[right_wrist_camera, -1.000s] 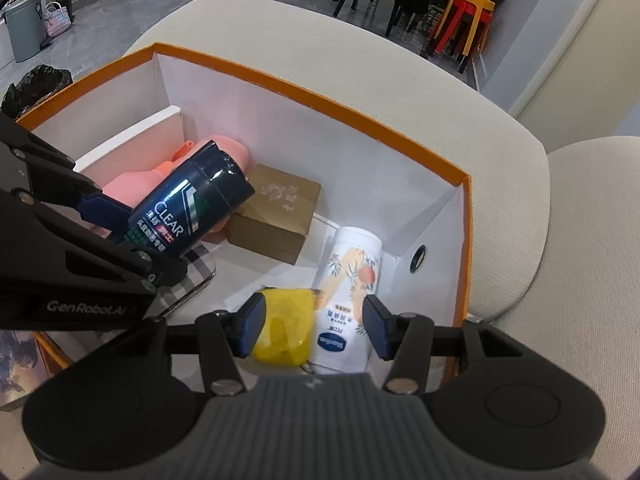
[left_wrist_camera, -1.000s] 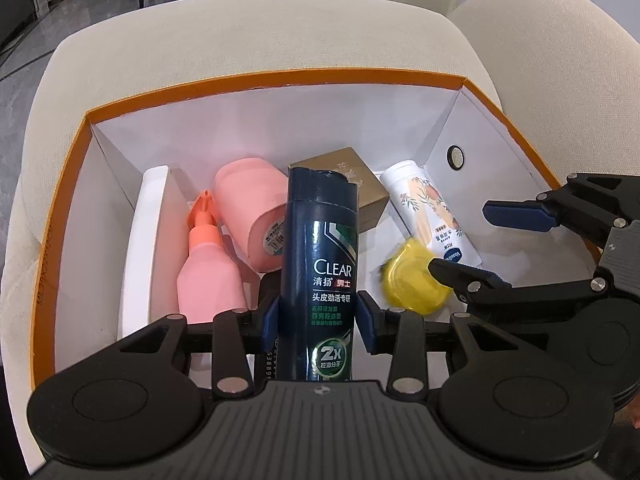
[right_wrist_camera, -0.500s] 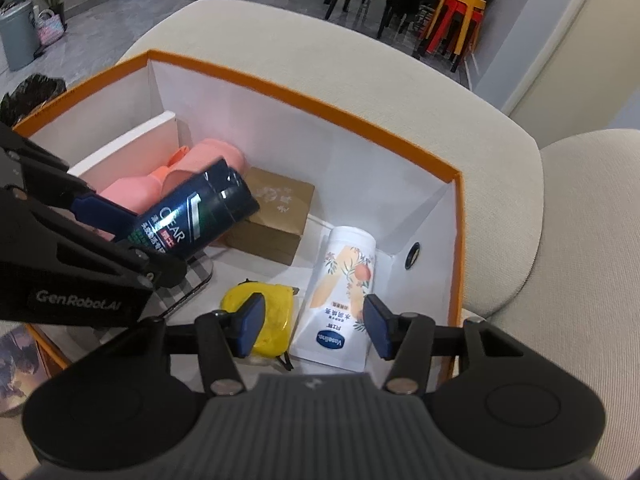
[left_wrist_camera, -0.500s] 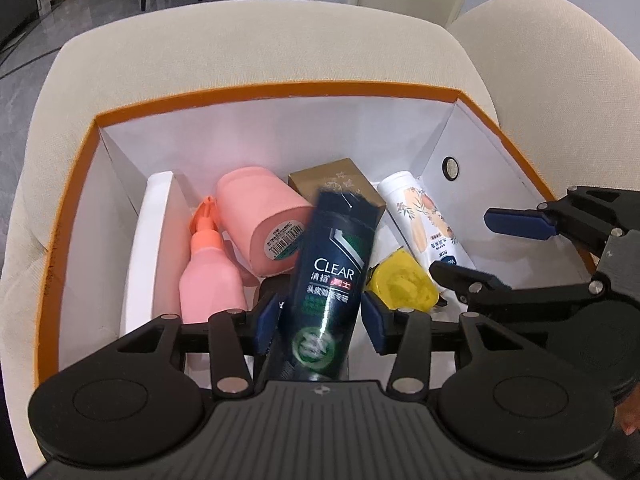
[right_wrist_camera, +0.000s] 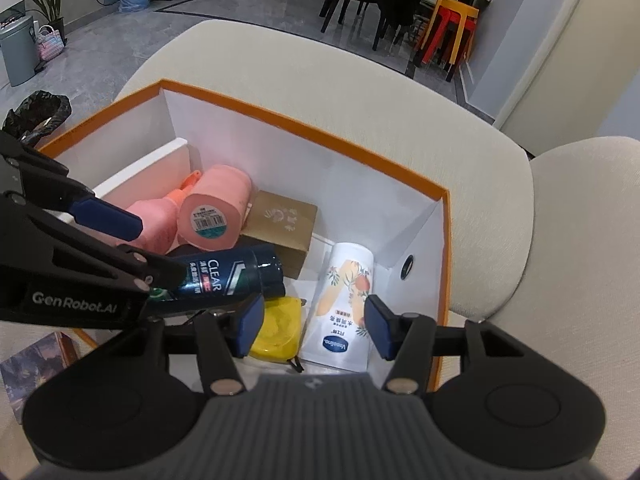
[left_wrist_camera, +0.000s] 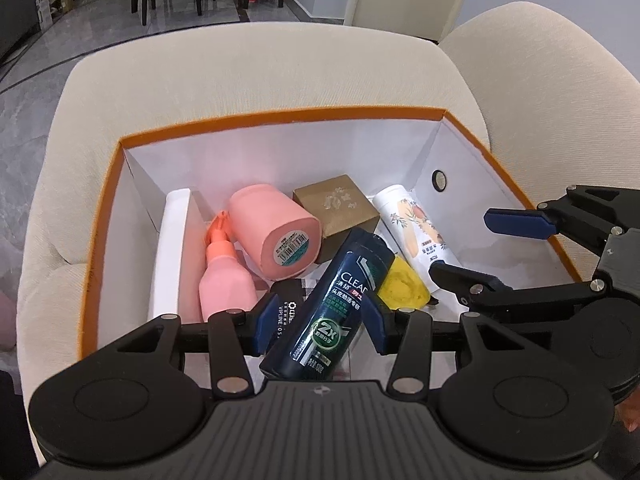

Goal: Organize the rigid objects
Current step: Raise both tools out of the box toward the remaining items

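Orange-rimmed box on the sofa holds everything. Inside, the CLEAR shampoo bottle lies tilted, cap toward the box's far-right wall, between the left hand-held gripper pads, which look spread, not pinching. Right hand-held gripper hangs open, farther off.

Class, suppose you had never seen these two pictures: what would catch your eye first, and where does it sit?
First, the dark CLEAR shampoo bottle, tilted between the open fingers of the left gripper over the orange-rimmed box on a cream sofa. Behind it lie the pink roll and the pink spray bottle; the white lotion bottle lies toward the box's right wall.
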Tool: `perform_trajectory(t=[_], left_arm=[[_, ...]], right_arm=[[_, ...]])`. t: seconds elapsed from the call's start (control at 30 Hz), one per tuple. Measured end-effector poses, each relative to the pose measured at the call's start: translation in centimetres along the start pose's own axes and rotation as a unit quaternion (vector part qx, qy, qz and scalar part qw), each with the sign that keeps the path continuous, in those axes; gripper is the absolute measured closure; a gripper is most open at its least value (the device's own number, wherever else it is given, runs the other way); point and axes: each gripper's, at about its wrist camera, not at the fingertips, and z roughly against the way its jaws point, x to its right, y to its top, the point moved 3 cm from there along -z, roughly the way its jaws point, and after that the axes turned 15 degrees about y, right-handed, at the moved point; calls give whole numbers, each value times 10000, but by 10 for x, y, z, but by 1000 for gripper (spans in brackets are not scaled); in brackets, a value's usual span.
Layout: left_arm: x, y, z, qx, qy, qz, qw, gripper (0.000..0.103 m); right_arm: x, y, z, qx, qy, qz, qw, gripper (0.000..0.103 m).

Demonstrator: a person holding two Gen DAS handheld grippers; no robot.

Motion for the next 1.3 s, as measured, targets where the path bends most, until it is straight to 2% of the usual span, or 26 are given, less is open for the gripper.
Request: perform_trajectory(t=[0.63,0.77,1.07,1.3], left_arm=[[-5,-7,60,447,-9,-47,9990,48],[-4,-14,80,584,-33,-185,9981,44],[-11,-48,122,941,-80,-311,9950,42],[-29,-87,136,978,-107,-169,9950,37]], right_arm=[[-20,2,55,406,-51,41,9992,44],[-25,-6,72,581,15,-70,9983,41],[-45,-28,106,799,175,-86,9966,40],[-58,-54,126,886,316,-97,9955,40]])
